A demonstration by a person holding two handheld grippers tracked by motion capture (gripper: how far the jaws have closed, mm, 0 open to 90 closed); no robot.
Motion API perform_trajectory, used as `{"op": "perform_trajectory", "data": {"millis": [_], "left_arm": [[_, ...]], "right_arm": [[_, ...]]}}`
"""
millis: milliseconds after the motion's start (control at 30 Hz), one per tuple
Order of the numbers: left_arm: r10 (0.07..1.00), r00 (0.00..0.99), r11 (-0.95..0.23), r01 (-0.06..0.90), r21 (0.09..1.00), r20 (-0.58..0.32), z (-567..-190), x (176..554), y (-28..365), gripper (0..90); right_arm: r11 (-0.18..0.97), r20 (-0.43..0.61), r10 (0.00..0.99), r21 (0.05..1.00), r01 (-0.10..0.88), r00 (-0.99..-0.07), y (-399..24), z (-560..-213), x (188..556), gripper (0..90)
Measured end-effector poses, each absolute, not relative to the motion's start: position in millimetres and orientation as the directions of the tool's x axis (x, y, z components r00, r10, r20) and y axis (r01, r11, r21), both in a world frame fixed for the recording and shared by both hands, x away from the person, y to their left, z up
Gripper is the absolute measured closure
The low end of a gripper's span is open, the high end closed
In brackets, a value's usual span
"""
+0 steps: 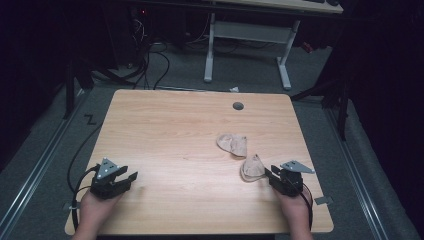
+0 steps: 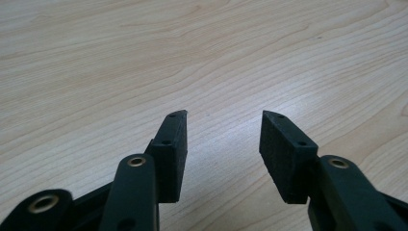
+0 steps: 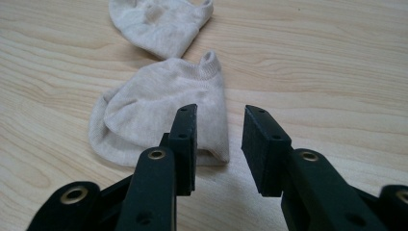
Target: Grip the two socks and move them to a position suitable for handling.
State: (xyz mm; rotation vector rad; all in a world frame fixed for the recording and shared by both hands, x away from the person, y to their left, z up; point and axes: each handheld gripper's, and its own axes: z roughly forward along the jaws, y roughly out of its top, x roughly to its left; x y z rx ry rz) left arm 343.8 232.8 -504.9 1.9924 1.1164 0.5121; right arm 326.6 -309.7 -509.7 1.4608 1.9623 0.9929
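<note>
Two beige ankle socks lie on the wooden table [image 1: 170,135]. The nearer sock [image 1: 252,168] [image 3: 159,113] sits right in front of my right gripper [image 1: 272,173] [image 3: 219,120], whose jaws stand open at the sock's near edge with nothing between them. The farther sock [image 1: 232,144] [image 3: 161,21] lies just beyond it, slightly left. At the table's front left, my left gripper [image 1: 129,174] [image 2: 223,118] is open over bare wood, far from both socks.
A round grey grommet [image 1: 238,106] sits near the table's far edge. Beyond the table stands a white desk frame [image 1: 247,45], with cables on the floor [image 1: 150,65]. Metal rails run along both sides of the table.
</note>
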Motion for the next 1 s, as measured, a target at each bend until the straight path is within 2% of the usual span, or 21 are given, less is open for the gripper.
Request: {"op": "perform_trajectory", "data": {"millis": [167,267,400,500,600,933,1000], "left_arm": [[0.846,0.533,-0.324,0.517,0.793,-0.002,-506.4,346.9,224.1,48.3],[0.831,0.555,-0.330,0.521,0.787,-0.019,-507.6,348.8,217.6,46.5],[0.830,0.557,-0.324,0.518,0.791,-0.025,-506.8,348.6,217.8,46.1],[0.831,0.553,-0.290,0.529,0.798,-0.065,-505.5,348.0,223.3,46.4],[0.838,0.539,-0.261,0.530,0.807,-0.083,-504.2,346.0,228.6,46.9],[0.845,0.531,-0.262,0.510,0.820,-0.060,-501.8,342.3,233.5,42.6],[0.847,0.527,-0.253,0.508,0.823,-0.065,-503.3,341.9,234.2,41.0]], "right_arm": [[0.185,0.023,0.945,0.785,0.591,-0.326,-307.5,-509.3,321.6,65.9],[0.189,0.028,0.943,0.776,0.602,-0.331,-306.1,-511.7,319.3,60.6],[0.195,0.026,0.940,0.776,0.600,-0.340,-304.8,-512.3,317.6,57.9],[0.189,0.027,0.941,0.786,0.588,-0.339,-302.5,-510.1,317.0,56.1],[0.200,0.020,0.934,0.797,0.569,-0.356,-296.0,-506.1,322.2,62.4],[0.210,-0.005,0.934,0.817,0.537,-0.358,-288.1,-498.6,337.9,63.1],[0.211,-0.028,0.941,0.827,0.520,-0.337,-289.4,-493.3,342.9,66.5]]}}
